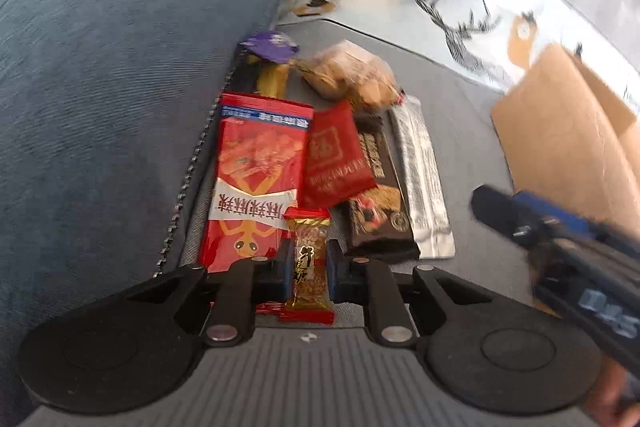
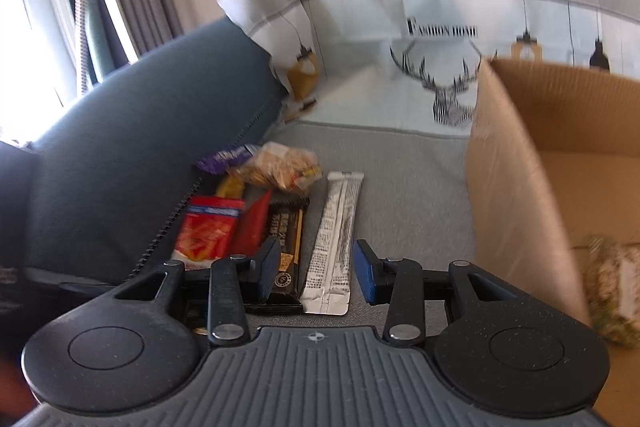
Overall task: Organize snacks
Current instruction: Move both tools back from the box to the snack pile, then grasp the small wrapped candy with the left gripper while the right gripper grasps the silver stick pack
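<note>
Pinching a small gold candy by its sides, the left gripper has its fingers narrowed tight on the wrapper, which lies at the near end of a snack pile on the sofa seat. The grip looks meant for lifting it toward the cardboard box standing to the right. The right gripper hangs with fingers partly spread and holding nothing, the silver sachet lying between them on the seat, untouched
</note>
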